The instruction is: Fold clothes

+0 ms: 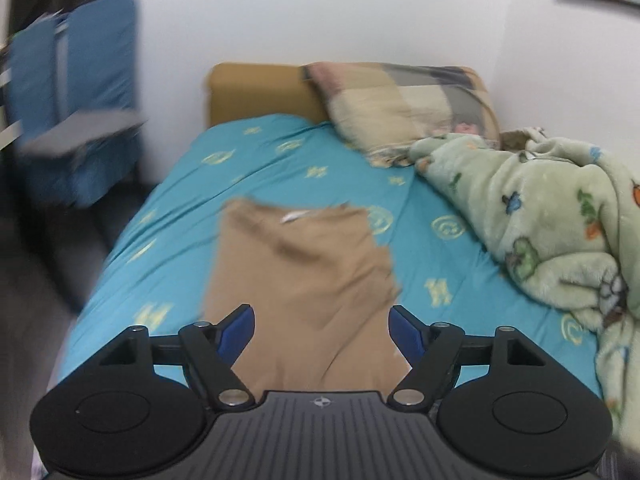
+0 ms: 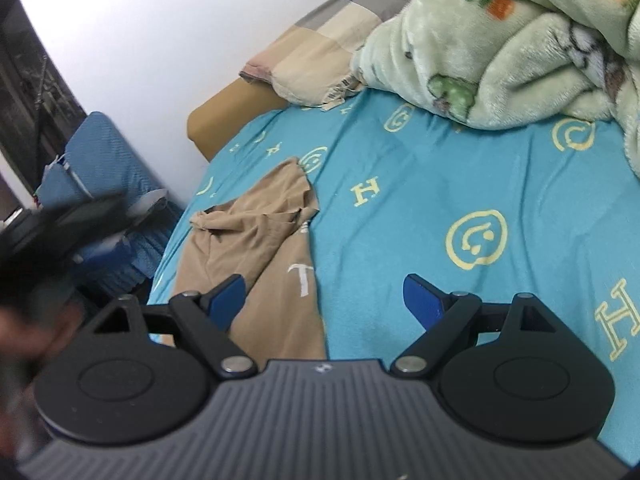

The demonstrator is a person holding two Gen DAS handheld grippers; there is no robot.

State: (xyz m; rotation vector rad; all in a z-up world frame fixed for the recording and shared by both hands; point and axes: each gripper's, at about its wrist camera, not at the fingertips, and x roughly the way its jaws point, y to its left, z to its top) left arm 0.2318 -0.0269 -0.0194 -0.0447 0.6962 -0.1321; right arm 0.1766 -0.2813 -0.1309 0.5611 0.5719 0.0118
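I am holding both tongs wide and empty, left (image 1: 322,330), right (image 2: 324,300); the shirt's (image 1: 296,280) loose fold is risking slipping; the blanket (image 1: 560,216) is crowding it.

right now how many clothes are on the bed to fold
1: a tan garment lying partly folded on the teal sheet, near the bed's left edge. The green blanket heaped on the right could hide more.

One tan garment (image 1: 296,264) lies on the bed. One pillow (image 1: 404,108) and one green blanket (image 1: 552,216) sit beside it.
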